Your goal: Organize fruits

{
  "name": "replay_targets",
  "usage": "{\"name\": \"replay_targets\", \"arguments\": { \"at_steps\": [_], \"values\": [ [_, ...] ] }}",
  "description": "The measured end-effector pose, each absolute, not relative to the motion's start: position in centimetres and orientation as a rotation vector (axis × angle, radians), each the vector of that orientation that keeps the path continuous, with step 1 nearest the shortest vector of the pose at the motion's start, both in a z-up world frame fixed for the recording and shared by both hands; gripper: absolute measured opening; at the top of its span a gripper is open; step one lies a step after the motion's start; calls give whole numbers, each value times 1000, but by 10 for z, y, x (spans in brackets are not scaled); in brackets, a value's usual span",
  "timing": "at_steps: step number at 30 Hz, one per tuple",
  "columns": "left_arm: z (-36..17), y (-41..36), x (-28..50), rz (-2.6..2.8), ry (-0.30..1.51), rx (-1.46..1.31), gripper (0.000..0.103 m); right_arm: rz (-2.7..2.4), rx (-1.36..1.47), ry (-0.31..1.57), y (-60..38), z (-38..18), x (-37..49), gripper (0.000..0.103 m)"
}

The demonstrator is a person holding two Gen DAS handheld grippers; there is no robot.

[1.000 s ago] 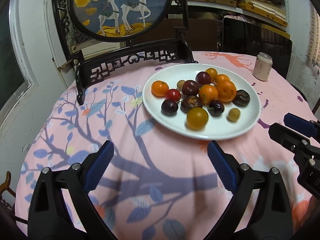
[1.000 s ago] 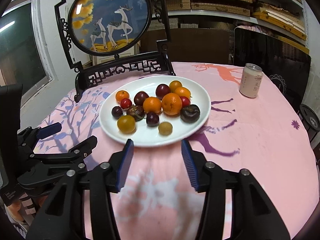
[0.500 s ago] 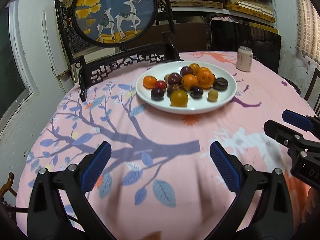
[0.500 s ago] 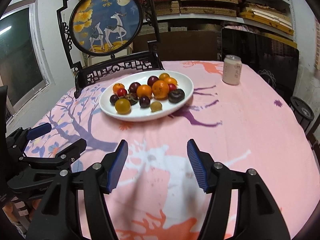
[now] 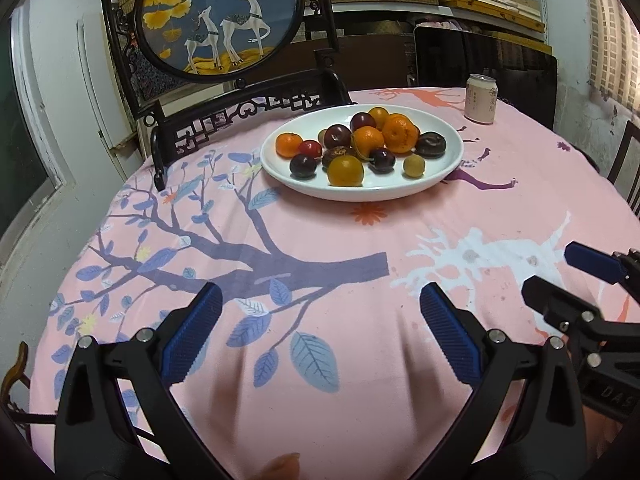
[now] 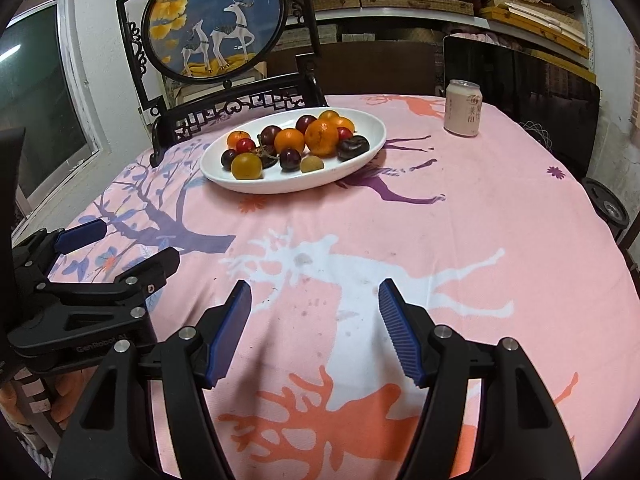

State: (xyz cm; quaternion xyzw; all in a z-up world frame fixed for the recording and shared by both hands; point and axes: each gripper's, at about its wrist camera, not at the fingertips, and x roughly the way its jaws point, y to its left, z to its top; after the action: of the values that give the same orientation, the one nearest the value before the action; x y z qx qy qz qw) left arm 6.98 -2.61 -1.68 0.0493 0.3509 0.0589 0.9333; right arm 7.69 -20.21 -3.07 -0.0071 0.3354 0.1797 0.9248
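- Left wrist view: the left gripper (image 5: 320, 320) hangs over the near part of the pink tablecloth (image 5: 360, 248), its blue-padded jaws spread wide with nothing between them.
- At the right edge of that view the right gripper (image 5: 560, 276) shows from the side, also above the cloth.
- Right wrist view: the right gripper (image 6: 314, 312) has its jaws well parted and empty, over a white deer print on the cloth.
- The left gripper (image 6: 120, 244) appears at the left edge there, jaws apart, holding nothing.
- A white oval plate (image 5: 448, 168) sits on the far half of the table, well apart from both grippers.
- All the fruits (image 5: 360, 144) lie in a loose cluster on that plate: oranges (image 5: 398, 133) toward the far right, dark plums (image 5: 336, 136) mixed among them, a small red fruit (image 5: 310, 148) on the left.
- A yellow-orange round fruit (image 5: 345, 170) and a small yellowish-green one (image 5: 413, 165) lie nearest on the plate.
- A pale drink can (image 5: 481, 99) stands upright far right of the plate, apart from it.
- Behind the plate stands a dark carved stand with a round deer picture (image 5: 220, 12).
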Motion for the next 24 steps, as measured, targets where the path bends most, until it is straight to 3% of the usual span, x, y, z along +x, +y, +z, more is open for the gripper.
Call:
{"name": "replay_targets", "arguments": {
  "at_steps": [24],
  "values": [
    [-9,-30,56,83,673,78,101,347,-26,641,-202,-22,67,67]
  ]
}}
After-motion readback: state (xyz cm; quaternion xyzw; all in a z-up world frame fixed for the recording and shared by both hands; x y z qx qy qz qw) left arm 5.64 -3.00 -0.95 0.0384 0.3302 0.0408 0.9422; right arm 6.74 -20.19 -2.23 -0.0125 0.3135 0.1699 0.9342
